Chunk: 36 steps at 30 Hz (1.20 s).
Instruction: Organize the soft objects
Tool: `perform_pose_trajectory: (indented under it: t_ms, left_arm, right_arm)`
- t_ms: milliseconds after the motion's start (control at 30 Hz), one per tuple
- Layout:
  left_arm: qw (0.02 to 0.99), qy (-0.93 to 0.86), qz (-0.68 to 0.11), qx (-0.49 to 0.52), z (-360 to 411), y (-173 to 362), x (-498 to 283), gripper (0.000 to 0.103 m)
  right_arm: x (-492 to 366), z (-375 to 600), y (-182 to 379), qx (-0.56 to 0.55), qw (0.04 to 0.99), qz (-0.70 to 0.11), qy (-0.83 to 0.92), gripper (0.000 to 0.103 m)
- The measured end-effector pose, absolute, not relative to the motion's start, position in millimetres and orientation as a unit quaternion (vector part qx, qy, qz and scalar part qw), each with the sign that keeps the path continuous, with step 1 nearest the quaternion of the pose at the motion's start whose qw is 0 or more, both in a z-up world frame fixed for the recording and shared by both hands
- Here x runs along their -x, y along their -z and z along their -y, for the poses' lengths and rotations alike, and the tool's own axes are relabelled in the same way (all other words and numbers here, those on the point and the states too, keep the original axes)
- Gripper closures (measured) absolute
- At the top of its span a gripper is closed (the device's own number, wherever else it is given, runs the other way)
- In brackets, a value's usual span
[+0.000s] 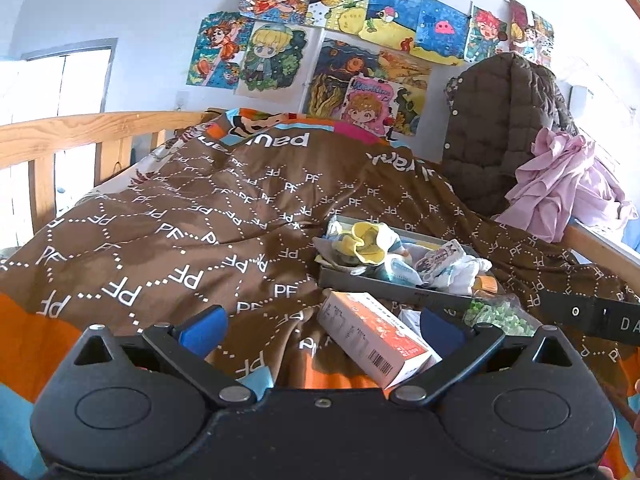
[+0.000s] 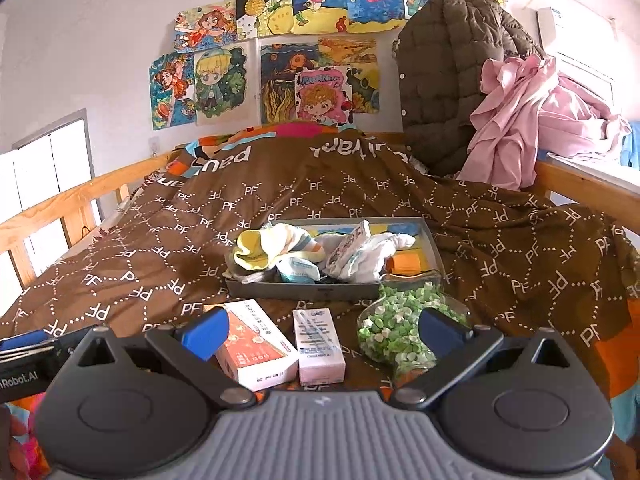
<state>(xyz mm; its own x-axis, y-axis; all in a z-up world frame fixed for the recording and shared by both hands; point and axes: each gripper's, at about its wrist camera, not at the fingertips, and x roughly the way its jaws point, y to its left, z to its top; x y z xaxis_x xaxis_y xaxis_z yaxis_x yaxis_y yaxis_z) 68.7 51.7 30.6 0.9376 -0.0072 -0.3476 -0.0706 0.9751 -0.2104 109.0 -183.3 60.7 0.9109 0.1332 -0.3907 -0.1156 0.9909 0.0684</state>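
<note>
**Two open grippers above a bed with a tray of soft items**

A brown bedspread [image 2: 160,248] printed with white "PF" letters covers a bed with a wooden rail [image 2: 60,204]. On it sits a shallow grey tray [image 2: 320,291] holding a heap of soft things: a yellow sock [image 2: 256,248], a white cloth [image 2: 376,256], a pale blue packet [image 2: 298,270] and an orange packet [image 2: 406,264].

In front of the tray, nearer the cameras, three things lie on the bedspread side by side: an orange-and-white box [image 2: 256,344], a small pink-white carton [image 2: 318,346] and a clear bag of green and white candies [image 2: 396,332].

The right gripper [image 2: 320,332] hovers over these three, its blue-padded fingers [image 2: 206,334] wide apart and holding nothing. The left gripper [image 1: 320,332] hangs to the left of the tray, its fingers [image 1: 202,334] likewise spread and empty, with the orange-and-white box between them in view.

Behind the bed, colourful cartoon drawings [image 2: 280,40] cover the wall. A brown quilted jacket [image 2: 444,76] and a pink garment [image 2: 520,120] are piled at the right.
</note>
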Motion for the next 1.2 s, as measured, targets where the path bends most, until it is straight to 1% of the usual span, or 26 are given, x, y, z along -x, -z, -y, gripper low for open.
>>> perform_pose_trajectory:
  t_ms: [567, 1200]
  left_arm:
    - [0.976, -0.039, -0.191, 0.097, -53, -23, -69, 0.001]
    - [0.975, -0.048, -0.198, 0.090, -55, -19, -66, 0.001]
  right_arm:
    - [-109, 173, -56, 0.002, 0.974, -0.217, -0.060, 0.000]
    - [-117, 164, -44, 0.021, 0.964, -0.260, -0.060, 0.000]
